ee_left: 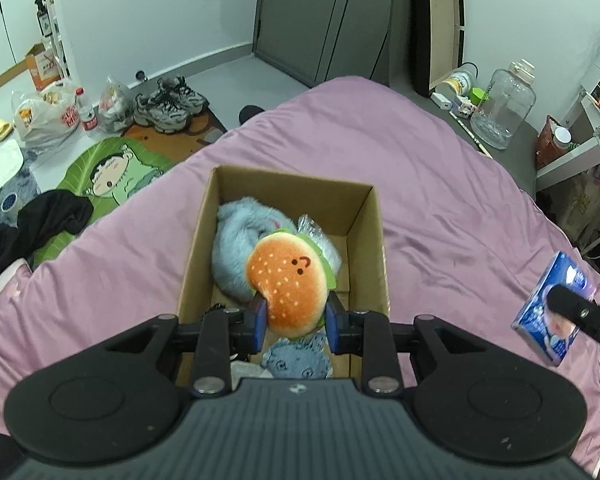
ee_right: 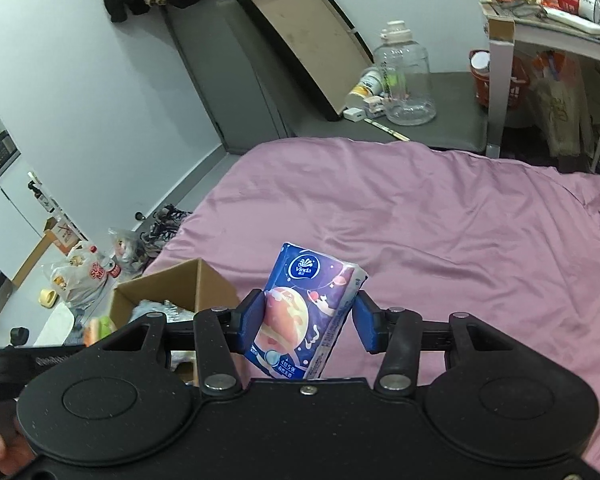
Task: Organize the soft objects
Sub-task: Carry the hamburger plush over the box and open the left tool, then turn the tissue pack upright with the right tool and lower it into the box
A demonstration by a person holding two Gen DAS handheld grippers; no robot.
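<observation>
While both tools hang over the pink bed, each already carries something soft. The left hand-held gripper is clamped on a plush burger, its blue pads pinching the lower edge of the bun from both sides, and the toy hangs above the open cardboard box. Inside that box lie a grey furry toy, a crinkly clear wrapper and a small blue plush near the front wall.

The right hand-held gripper holds a blue tissue pack upright across its width, off to the right of the box and above the bedspread.

Both things look light and squashy. The burger should give under the pads and spring back, so a hold across its thick middle seems safer than the thin rim now pinched. The tissue pack has a slick film skin that could slide; gripping its flat broad faces near the centre, as here, seems the surest hold.
</observation>
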